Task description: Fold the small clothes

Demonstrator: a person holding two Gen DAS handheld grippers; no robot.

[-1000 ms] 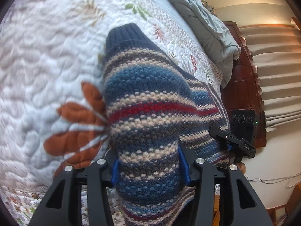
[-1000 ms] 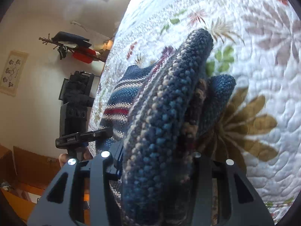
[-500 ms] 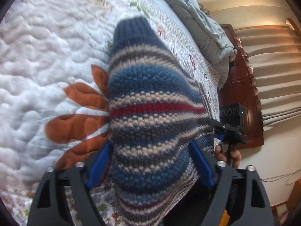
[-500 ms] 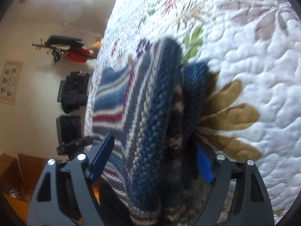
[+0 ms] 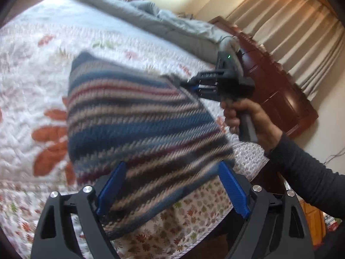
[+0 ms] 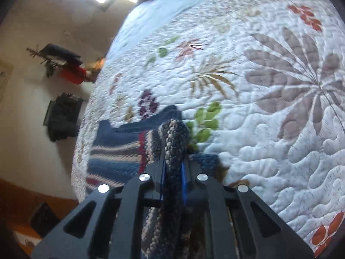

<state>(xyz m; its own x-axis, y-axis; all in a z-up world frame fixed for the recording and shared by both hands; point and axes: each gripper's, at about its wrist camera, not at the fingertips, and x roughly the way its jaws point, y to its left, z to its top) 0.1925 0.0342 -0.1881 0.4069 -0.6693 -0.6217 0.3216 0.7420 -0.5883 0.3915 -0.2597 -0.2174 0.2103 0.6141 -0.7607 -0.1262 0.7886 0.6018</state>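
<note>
One striped knitted sweater (image 5: 138, 129) lies on the quilt (image 5: 32, 75), reaching to the bed's near edge; open quilt spreads beyond it on the far side. Left gripper (image 5: 172, 190): released, blue pads spread wide to either side of the sweater's near hem, not gripping. Right gripper (image 6: 172, 172): clenched on a bunched fold of the sweater, at its far corner in the left view. One grey blanket (image 5: 172, 28) lies heaped at the headboard (image 5: 280, 90). No legible writing.
</note>
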